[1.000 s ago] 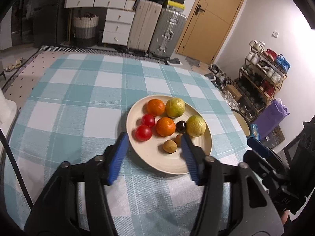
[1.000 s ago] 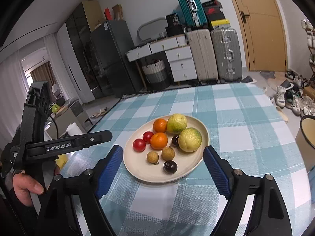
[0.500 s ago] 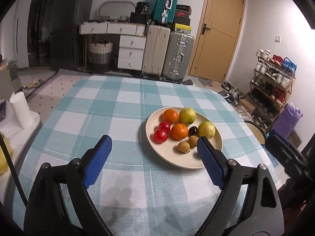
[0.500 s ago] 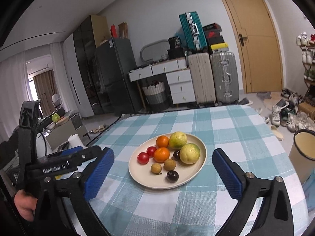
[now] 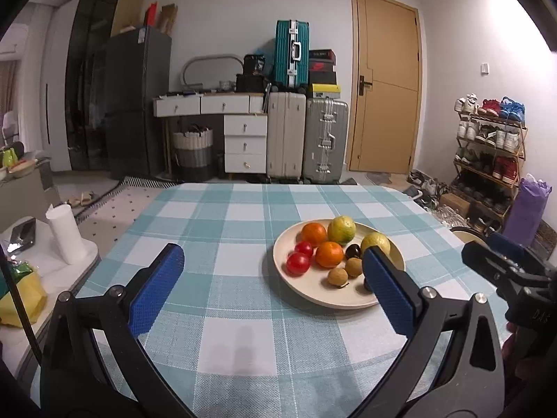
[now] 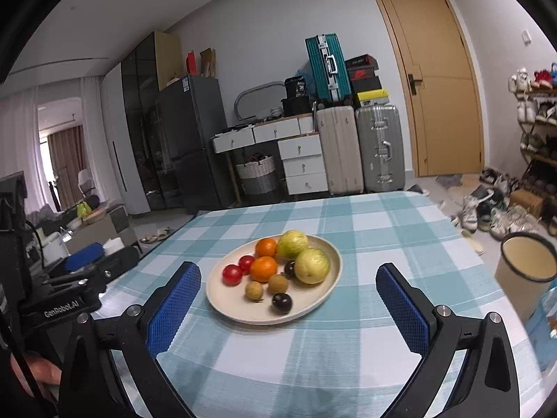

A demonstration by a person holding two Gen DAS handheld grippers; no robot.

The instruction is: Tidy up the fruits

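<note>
Both claws stand wide open and hold nothing. The left claw [image 5: 271, 278] hangs above the near part of the worktop [image 5: 222, 223], and its right finger overlaps the near right rim of the plate [image 5: 313, 296] in its own view. The right claw [image 6: 289, 299] frames the same plate [image 6: 243, 313] between its spread fingers, with bare checked cloth under it.

A second ago both claws were lower and closer, the left one with its jaws narrower and nearly over the fruit; since then they have pulled back and up, and the jaws have spread. Nothing on the plate has shifted.

All the fruit lies on the cream plate, right of centre on the worktop. At the far side sit an orange [image 6: 266, 247] and a yellow-green citrus [image 6: 293, 243]; a second green citrus [image 6: 311, 265] is to the right. Another orange [image 6: 263, 269] is in the middle, with two red tomatoes [image 6: 232, 274] to the left. Nearer are two brown longans [image 6: 253, 291] and two dark plums [image 6: 282, 303], one of them tucked between the middle orange and the right-hand citrus.

I judge that the fruit is already gathered and the retreat with empty claws marks the end of the task, or a pause before a new pick.
</note>
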